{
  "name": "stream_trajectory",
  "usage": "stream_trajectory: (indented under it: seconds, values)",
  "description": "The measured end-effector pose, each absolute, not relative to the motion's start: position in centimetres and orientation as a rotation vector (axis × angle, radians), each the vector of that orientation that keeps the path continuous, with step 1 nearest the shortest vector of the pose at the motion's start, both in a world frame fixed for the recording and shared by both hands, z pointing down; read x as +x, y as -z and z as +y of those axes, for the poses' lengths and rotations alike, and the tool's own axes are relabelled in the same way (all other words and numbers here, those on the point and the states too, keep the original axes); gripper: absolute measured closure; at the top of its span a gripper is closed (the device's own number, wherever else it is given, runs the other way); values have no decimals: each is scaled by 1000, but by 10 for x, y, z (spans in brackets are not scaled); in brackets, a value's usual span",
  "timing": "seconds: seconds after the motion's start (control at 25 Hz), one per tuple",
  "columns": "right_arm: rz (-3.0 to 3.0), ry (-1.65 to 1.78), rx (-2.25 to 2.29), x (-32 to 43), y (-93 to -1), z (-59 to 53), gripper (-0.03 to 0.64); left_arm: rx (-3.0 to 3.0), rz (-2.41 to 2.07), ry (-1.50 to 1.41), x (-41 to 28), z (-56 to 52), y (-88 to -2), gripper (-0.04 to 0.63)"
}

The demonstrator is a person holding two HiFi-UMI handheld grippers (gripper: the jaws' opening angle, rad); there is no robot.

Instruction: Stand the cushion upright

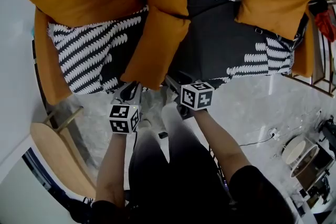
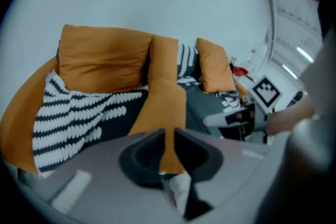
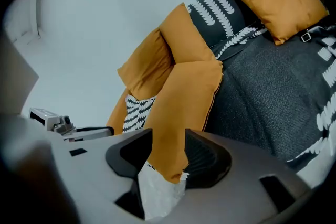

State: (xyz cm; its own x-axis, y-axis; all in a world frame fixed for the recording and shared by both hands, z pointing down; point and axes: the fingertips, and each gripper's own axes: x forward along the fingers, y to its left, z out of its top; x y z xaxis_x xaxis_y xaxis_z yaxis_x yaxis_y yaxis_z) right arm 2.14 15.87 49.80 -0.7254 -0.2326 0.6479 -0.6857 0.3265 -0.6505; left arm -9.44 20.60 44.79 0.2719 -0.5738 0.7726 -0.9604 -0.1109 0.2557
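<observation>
Cushion (image 1: 157, 44), orange and long, is lying bent down the middle of the sofa (image 1: 226, 44), far half leaning against the backrest, while the fingers of the left gripper (image 1: 130, 91) and of the right gripper (image 1: 172, 84) are pinching its near edge, one at each corner.

Head view: the cushion (image 1: 157, 34) drapes its lower edge over the jaws of the left gripper (image 1: 128, 93) and right gripper (image 1: 173, 86), so their tips are covered. The sofa (image 1: 231, 44) runs off the top edge. The rack (image 1: 323, 34) is clipped at the right edge. The floor clutter (image 1: 304, 157) is too small to identify. Both gripper views lose the cushion's bottom corner down between the jaws. The left gripper view's right side is a blurred mass.
</observation>
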Motion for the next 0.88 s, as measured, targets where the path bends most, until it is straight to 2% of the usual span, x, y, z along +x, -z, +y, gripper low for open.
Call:
stream_trajectory:
  seconds: [0.88]
  values:
    - [-2090, -1731, 965, -8, -573, 120, 234, 1823, -1339, -685, -136, 166, -488, 532]
